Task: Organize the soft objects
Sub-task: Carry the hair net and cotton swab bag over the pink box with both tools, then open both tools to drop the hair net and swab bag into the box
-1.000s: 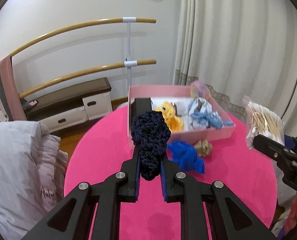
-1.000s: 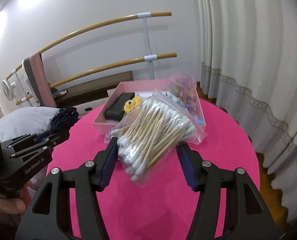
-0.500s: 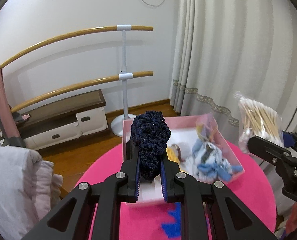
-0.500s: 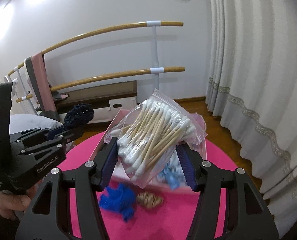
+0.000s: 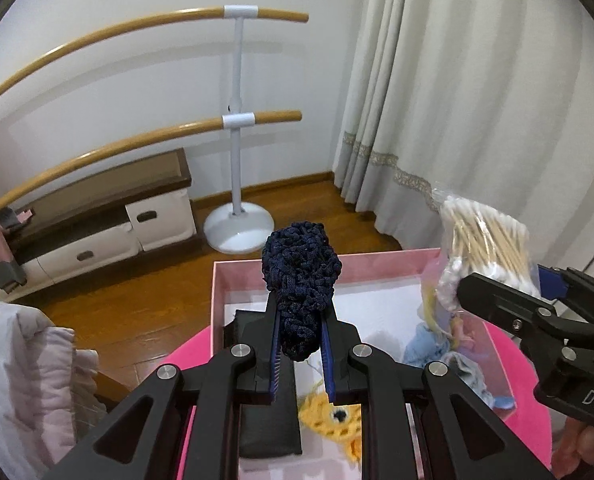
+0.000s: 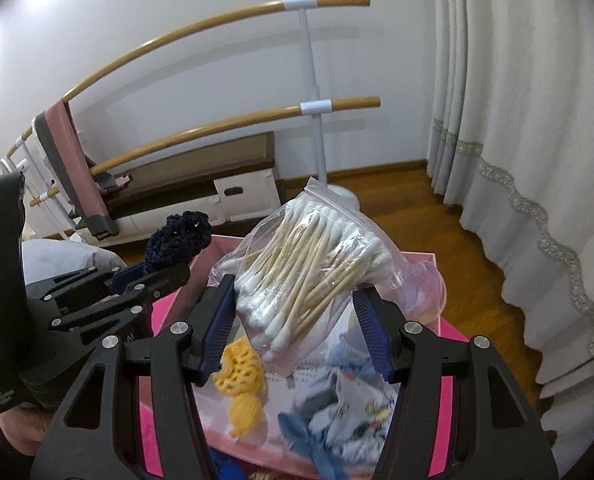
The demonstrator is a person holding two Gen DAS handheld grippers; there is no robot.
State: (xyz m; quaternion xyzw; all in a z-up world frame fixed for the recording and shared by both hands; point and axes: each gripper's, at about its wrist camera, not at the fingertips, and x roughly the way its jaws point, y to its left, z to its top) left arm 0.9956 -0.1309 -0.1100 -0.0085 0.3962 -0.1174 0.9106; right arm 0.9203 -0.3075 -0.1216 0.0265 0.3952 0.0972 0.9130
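Left wrist view: The left gripper (image 5: 300, 354) sits at lower centre, its jaws drawn narrow and clamped on a dark navy crocheted piece (image 5: 300, 280) that stands up out of the fingers. Below it a pink box (image 5: 377, 266) with a white floor rests on a bright pink round table (image 5: 533, 412). Inside the box are a black pad (image 5: 269, 420) at lower left, a yellow crocheted toy (image 5: 337, 420) at lower centre and light blue fabric (image 5: 457, 364) to the right. At the right edge the right gripper (image 5: 537, 300) holds a clear bag of cotton swabs (image 5: 485, 240). The room has a white wall, a ballet barre (image 5: 237, 120) with two wooden rails on a white post, a low dark-topped cabinet (image 5: 109, 216) at left, wooden flooring, cream curtains (image 5: 477, 100) at right and a pale quilted cover (image 5: 21, 380) at lower left.

Right wrist view: The right gripper (image 6: 293, 320) stands moderately wide, its blue pads pressing both sides of the bag of cotton swabs (image 6: 309, 268), held above the pink box (image 6: 441, 308). The yellow crocheted toy (image 6: 241, 384) and the light blue fabric (image 6: 345, 408) lie beneath. At left, the left gripper (image 6: 165, 272) carries the dark navy crocheted piece (image 6: 179, 234) over the box's left edge. A pink-and-grey mat (image 6: 73, 160) hangs over the barre (image 6: 313, 108) at left; the curtains (image 6: 529, 160) fill the right.
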